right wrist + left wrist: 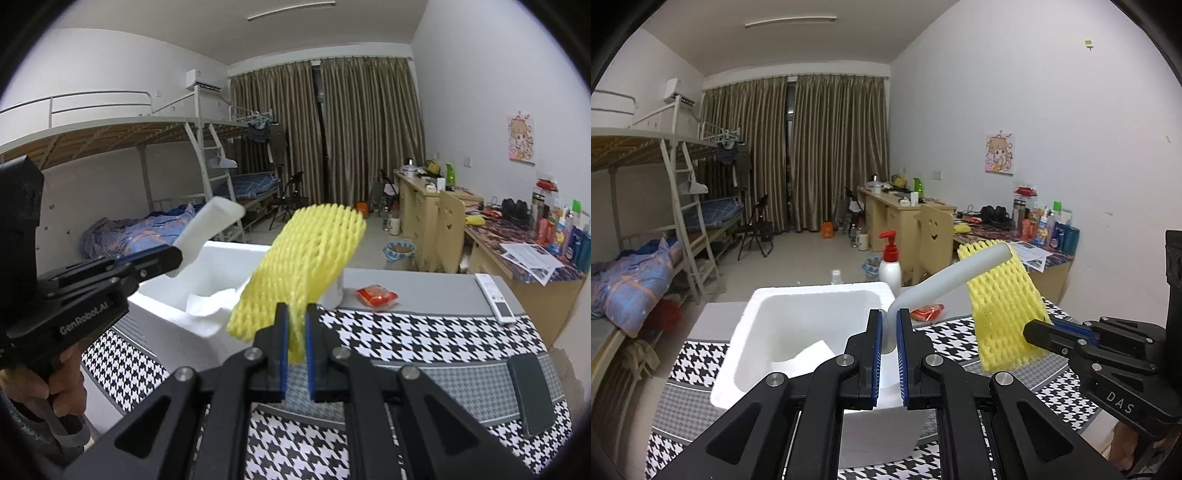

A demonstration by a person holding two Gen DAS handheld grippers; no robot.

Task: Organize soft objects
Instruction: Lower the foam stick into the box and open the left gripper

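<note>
My left gripper (889, 325) is shut on a white foam strip (953, 275) that bends up and to the right above a white foam box (746, 325). It also shows in the right wrist view (212, 225). My right gripper (295, 325) is shut on a yellow foam net sleeve (314, 251), held above the table beside the box (177, 317). In the left wrist view the sleeve (1004, 306) hangs against the strip's far end, with the right gripper (1039, 330) at its lower right edge. A white sheet (809, 360) lies inside the box.
The table has a houndstooth cloth (406, 332). On it are a red snack packet (376, 295), a white remote (495, 297), a dark phone (530, 391) and a pump bottle (891, 264). Bunk beds stand left, desks right.
</note>
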